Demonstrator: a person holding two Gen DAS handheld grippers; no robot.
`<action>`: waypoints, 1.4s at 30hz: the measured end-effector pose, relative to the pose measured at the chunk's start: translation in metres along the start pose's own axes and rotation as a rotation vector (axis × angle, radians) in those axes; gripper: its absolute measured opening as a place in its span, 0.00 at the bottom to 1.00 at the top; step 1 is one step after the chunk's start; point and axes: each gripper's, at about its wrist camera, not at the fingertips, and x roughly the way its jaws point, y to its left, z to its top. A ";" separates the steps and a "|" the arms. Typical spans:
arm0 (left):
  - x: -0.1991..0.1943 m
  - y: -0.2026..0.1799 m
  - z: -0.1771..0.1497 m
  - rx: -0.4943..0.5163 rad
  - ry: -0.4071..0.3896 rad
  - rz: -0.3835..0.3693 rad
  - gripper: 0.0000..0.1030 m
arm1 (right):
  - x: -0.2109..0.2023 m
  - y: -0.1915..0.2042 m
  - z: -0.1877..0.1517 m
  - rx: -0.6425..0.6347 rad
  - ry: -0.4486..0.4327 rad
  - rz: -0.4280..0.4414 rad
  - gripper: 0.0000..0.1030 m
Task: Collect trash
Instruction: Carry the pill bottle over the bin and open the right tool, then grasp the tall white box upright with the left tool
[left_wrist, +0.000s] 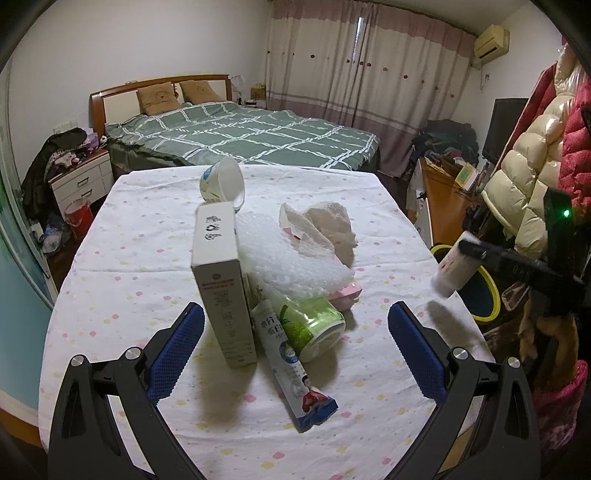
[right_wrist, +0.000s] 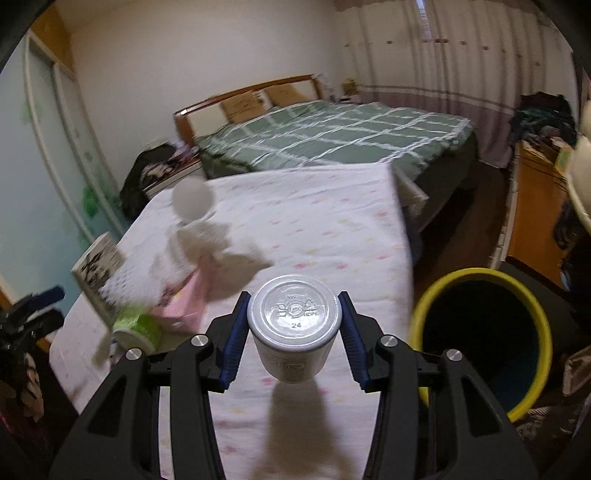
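Right tool clamped on white bottle, above desk edge near yellow bin. Left tool wide, above carton and green can.

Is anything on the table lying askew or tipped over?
Yes. The green can lies on its side beside the upright box, and the white cup behind it is tipped, its mouth turned sideways. A crumpled tissue sits on bubble wrap. This fits trash not yet collected.
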 end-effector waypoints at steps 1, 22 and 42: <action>0.001 -0.001 0.000 0.003 0.002 0.000 0.95 | 0.000 0.000 0.000 0.000 0.000 0.000 0.44; 0.018 -0.024 0.006 0.048 0.041 0.010 0.95 | 0.067 -0.158 -0.054 0.232 0.163 -0.335 0.44; 0.013 0.025 0.003 -0.043 0.019 0.139 0.95 | 0.044 -0.137 -0.058 0.221 0.102 -0.336 0.52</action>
